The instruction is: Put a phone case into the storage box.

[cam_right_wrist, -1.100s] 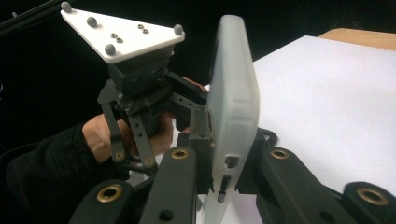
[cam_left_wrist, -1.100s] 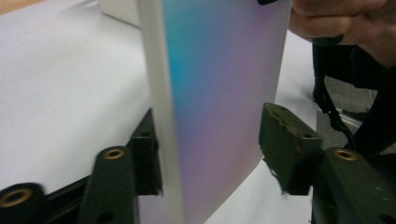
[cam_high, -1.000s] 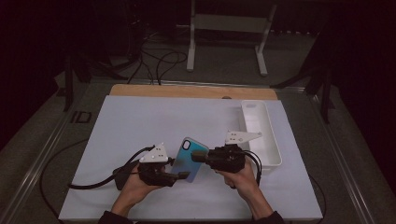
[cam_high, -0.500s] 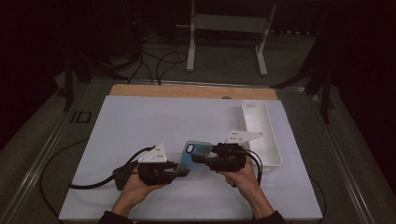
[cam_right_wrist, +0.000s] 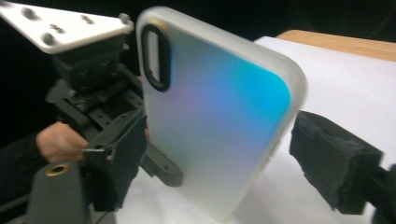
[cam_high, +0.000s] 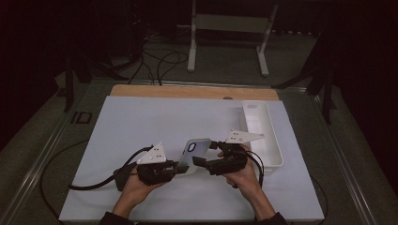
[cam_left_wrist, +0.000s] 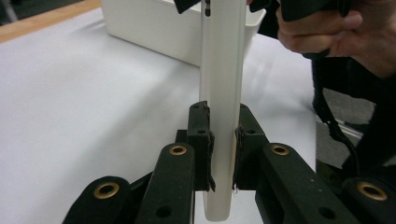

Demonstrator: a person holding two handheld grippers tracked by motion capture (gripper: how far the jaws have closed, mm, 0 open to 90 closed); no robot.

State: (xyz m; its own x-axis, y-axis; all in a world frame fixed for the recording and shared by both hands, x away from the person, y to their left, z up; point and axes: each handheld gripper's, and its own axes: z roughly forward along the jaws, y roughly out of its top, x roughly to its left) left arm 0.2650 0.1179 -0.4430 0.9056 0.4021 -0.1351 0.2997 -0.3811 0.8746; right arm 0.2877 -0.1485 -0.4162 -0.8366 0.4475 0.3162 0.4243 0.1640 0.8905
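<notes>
A frosted phone case (cam_high: 195,152) with a blue-to-purple sheen and an oval camera cutout is held up on edge above the white mat, between my two grippers. My left gripper (cam_high: 178,166) is shut on it. In the left gripper view its pads (cam_left_wrist: 201,135) squeeze the case (cam_left_wrist: 224,70) by its thin sides, and these jaws have just been closing. My right gripper (cam_high: 201,161) is open. Its jaws have just been opening and stand on either side of the case (cam_right_wrist: 215,116), with a gap at the right pad (cam_right_wrist: 331,163).
A long white tray (cam_high: 260,131) lies on the mat's right side, just beyond the right hand (cam_high: 244,176). The white mat (cam_high: 164,117) covers the table, with a wooden strip (cam_high: 187,91) along its far edge. Cables trail from both grippers to the left and right.
The case has tipped from lying fairly flat to standing more on edge between the grippers. Both hands have kept their places.
</notes>
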